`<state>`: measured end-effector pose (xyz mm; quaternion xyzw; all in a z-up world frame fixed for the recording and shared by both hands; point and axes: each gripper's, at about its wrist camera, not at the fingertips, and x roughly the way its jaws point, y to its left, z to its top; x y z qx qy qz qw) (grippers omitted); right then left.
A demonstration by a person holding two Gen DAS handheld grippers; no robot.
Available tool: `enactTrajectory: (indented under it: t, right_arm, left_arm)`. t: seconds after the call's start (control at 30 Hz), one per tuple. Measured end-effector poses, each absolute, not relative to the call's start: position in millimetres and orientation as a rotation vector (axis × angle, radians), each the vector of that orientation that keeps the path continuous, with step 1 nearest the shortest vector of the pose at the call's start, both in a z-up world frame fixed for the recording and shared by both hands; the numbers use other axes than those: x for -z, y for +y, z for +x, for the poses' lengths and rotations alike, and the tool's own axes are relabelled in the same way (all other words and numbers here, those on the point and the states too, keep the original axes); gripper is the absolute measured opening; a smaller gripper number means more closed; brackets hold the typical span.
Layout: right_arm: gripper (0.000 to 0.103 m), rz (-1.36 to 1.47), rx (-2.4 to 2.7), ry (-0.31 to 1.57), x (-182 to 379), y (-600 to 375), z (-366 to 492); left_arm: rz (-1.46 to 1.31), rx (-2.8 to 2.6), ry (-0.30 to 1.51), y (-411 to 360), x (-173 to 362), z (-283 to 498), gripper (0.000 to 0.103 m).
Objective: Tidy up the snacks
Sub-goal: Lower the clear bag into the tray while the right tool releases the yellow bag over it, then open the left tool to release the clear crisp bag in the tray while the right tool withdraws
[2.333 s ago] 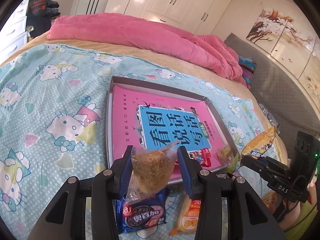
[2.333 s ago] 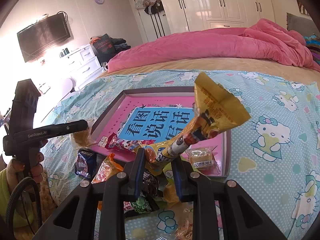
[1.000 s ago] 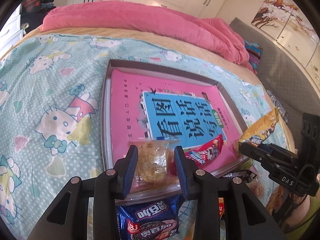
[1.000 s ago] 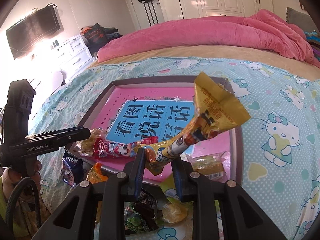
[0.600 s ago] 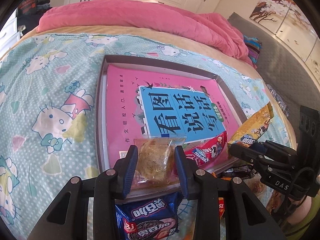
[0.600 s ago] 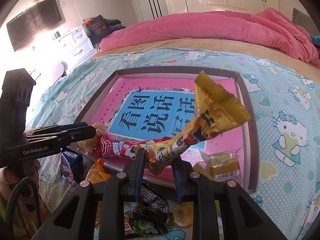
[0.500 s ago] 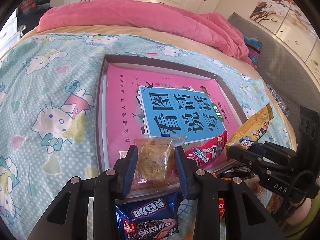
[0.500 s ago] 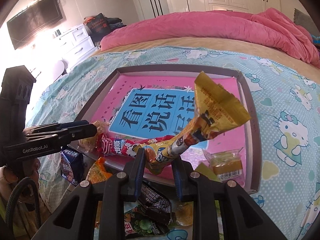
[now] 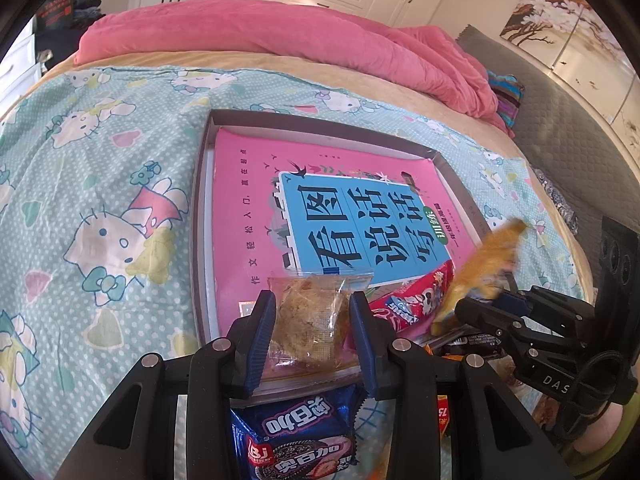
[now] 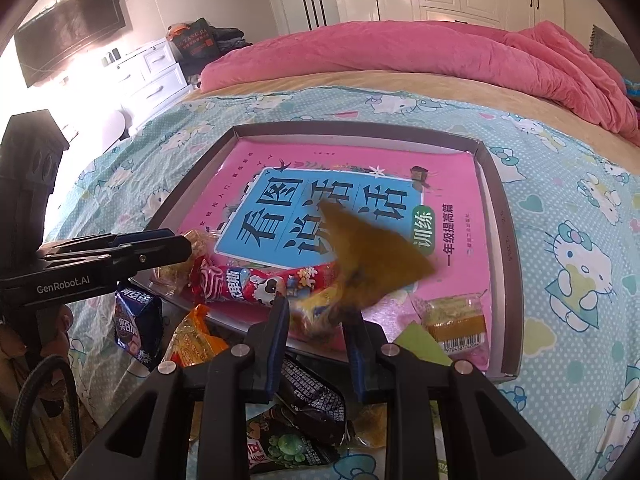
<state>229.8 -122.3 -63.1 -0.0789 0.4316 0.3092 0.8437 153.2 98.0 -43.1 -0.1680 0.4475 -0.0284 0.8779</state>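
Observation:
My left gripper (image 9: pixel 312 300) is shut on a clear packet of brown crumbly snack (image 9: pixel 308 320), held over the near edge of the grey tray (image 9: pixel 202 200). A pink and blue book (image 9: pixel 360 224) lines the tray. In the right wrist view my right gripper (image 10: pixel 316 316) is shut on the lower end of a long yellow snack packet (image 10: pixel 372 256), which is blurred and tilts over the tray (image 10: pixel 500 208). A red packet (image 10: pixel 256 280) lies on the tray's near edge between the two grippers. A small clear packet with a yellow label (image 10: pixel 456 320) lies in the near right corner.
Loose snacks lie on the Hello Kitty bedsheet (image 9: pixel 100 200) in front of the tray: a blue cookie packet (image 9: pixel 300 432), an orange packet (image 10: pixel 192 340), dark packets (image 10: pixel 312 400). A pink duvet (image 10: pixel 400 52) is heaped at the far end. A hand (image 10: pixel 12 344) holds the left gripper (image 10: pixel 180 244).
The left gripper carried the clear packet from above the loose snacks to the tray's near edge, then held still. The yellow packet in the right gripper has just swung and blurred, leaning lower over the tray.

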Motion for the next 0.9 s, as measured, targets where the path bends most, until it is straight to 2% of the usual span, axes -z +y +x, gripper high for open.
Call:
enactTrajectory:
  t: [0.67,0.9]
  right_arm:
    - [0.030,-0.125,-0.646,0.912,55.4,-129.1,226.3]
    - [0.031,-0.114,-0.639,0.903,52.6,-131.7,225.8]
  left_arm:
    - [-0.373,0.058,0.936,101.7,42.1,151.1,0.041]
    - [-0.364,0.057,0.934,99.8,39.2,150.9,0.047]
